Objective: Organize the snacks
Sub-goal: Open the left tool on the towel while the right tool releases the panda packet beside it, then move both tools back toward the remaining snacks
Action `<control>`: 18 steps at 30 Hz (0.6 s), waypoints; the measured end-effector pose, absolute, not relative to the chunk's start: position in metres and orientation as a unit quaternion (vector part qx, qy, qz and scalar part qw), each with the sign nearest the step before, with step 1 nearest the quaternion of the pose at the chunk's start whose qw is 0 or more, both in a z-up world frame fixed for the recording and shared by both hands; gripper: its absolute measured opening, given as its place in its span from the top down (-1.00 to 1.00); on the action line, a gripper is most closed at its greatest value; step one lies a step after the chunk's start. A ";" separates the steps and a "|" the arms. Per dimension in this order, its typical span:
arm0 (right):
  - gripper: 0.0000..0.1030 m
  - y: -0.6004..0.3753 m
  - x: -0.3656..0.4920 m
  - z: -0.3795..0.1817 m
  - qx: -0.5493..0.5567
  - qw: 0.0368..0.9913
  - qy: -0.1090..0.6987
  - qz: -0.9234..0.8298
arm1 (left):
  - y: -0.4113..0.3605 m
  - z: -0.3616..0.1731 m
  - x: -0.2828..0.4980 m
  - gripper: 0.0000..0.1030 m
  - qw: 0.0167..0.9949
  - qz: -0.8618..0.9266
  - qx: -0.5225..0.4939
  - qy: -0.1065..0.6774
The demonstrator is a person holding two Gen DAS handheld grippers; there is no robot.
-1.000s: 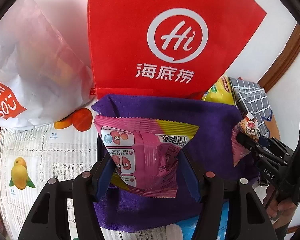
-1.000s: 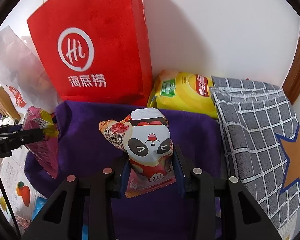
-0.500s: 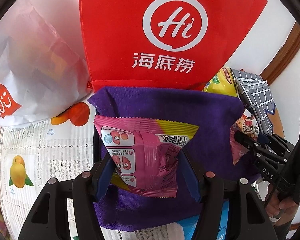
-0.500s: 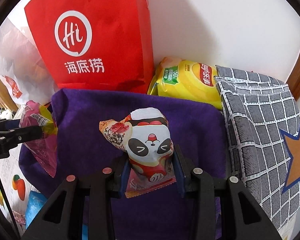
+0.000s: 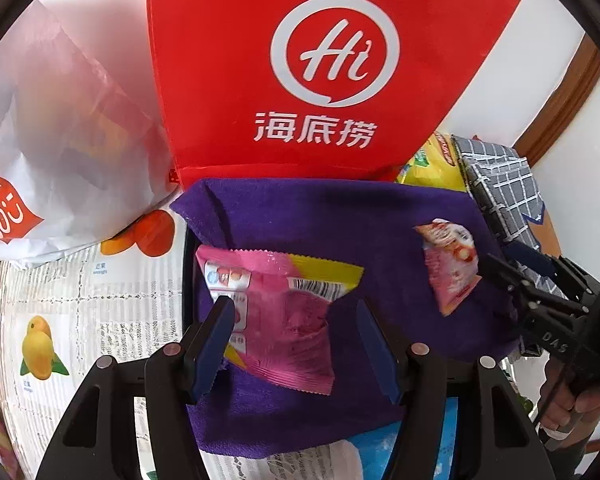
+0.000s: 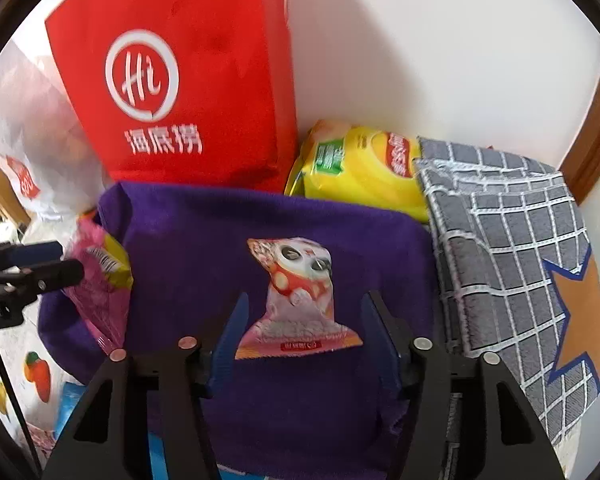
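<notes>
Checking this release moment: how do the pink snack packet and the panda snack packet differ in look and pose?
The pink snack packet is pink and yellow with a barcode; the panda snack packet shows a panda face over red and pale pink. The pink one touches a pad of the left gripper; the panda one sits free between the jaws of the right gripper, which have just been opening. Both are over the purple cloth.

Ahead of me the red bag [image 5: 324,80] reads "Hi" over "海底捞", and the other gripper [image 5: 500,268] beside my jaws bears the letters "DAS".
</notes>
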State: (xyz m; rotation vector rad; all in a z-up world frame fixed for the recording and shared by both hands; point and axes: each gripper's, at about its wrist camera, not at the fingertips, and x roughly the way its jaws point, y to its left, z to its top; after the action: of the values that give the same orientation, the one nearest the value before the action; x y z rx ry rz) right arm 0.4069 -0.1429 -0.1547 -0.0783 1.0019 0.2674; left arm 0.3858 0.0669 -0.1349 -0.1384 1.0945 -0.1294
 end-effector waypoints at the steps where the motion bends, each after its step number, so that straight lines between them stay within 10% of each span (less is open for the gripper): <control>1: -0.23 -0.146 0.405 -0.149 -0.031 0.870 0.475 0.126 | 0.067 -0.134 0.385 -0.22 0.849 -0.064 -0.067 0.520; 18: -0.58 -0.174 0.325 -0.102 -0.034 0.891 0.452 0.032 | 0.079 -0.076 0.359 -0.54 0.877 -0.061 -0.067 0.472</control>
State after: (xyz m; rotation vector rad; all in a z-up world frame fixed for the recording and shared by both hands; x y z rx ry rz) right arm 0.3254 -0.1742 -0.1022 -0.0710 0.9387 0.0672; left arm 0.3588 0.0789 -0.0755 -0.1397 0.9844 -0.1264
